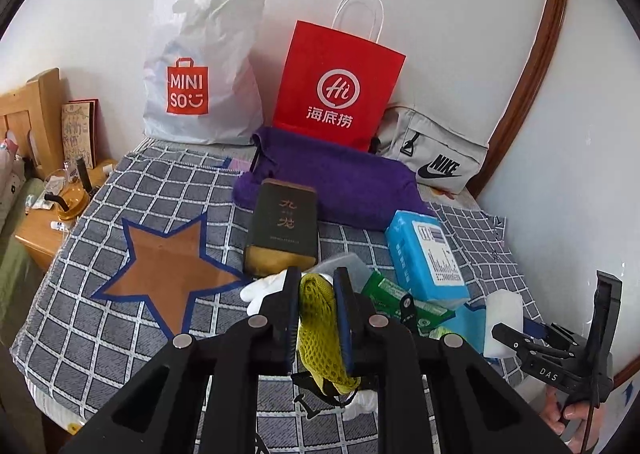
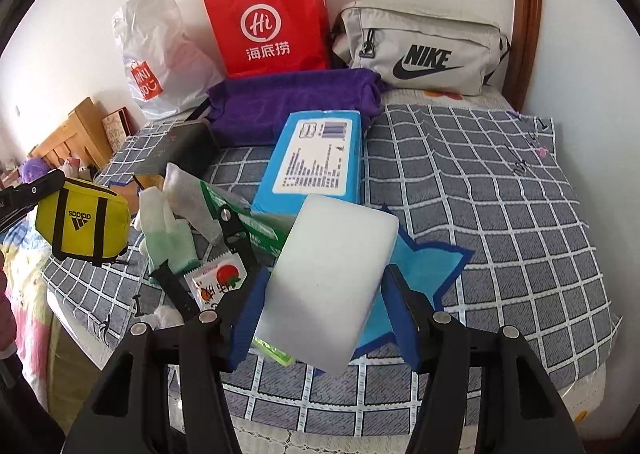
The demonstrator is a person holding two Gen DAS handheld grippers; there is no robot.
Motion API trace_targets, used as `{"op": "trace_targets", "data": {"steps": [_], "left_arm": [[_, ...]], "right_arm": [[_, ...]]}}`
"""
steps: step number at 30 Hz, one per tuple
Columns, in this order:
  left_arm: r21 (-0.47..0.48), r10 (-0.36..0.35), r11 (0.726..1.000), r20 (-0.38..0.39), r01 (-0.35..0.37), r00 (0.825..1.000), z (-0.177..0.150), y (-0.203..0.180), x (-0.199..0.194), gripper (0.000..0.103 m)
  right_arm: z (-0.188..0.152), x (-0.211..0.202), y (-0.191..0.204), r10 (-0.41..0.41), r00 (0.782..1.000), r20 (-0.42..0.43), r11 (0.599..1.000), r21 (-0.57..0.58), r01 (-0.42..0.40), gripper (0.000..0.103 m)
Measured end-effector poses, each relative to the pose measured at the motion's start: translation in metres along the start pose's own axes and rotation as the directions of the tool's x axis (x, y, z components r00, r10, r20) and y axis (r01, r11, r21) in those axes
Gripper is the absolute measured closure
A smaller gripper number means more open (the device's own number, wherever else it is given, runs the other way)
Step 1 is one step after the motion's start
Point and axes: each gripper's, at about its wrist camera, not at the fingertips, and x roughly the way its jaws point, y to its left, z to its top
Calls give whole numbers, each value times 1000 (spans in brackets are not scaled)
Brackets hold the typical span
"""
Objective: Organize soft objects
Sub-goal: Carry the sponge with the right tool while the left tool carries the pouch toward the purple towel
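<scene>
My left gripper [image 1: 317, 286] is shut on a yellow Adidas mesh pouch [image 1: 320, 334] and holds it above the checked cloth; the pouch also shows at the left of the right wrist view [image 2: 82, 223]. My right gripper [image 2: 326, 290] is shut on a white sponge block [image 2: 332, 278], held above a blue star patch [image 2: 432, 266]. The sponge and right gripper also show at the right of the left wrist view [image 1: 503, 318]. A brown star patch [image 1: 168, 266] lies left of the left gripper. A purple towel [image 2: 292, 101], white gloves [image 2: 168, 230] and a blue tissue pack [image 2: 316, 157] lie on the cloth.
A red paper bag [image 1: 340, 85], a white Miniso bag [image 1: 200, 65] and a grey Nike bag [image 2: 420, 49] stand against the wall. A dark box [image 1: 284, 225], pliers [image 2: 236, 230] and green packets [image 1: 404, 302] lie mid-cloth. A wooden nightstand [image 1: 36, 234] stands at the left.
</scene>
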Motion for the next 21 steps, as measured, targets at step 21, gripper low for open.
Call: {"op": "trace_targets", "data": {"steps": [21], "left_arm": [[28,16,999,35,-17,999,89,-14,49,87]], "right_arm": [[111,30,5,78,995,57,995,-72,-74,46]]}}
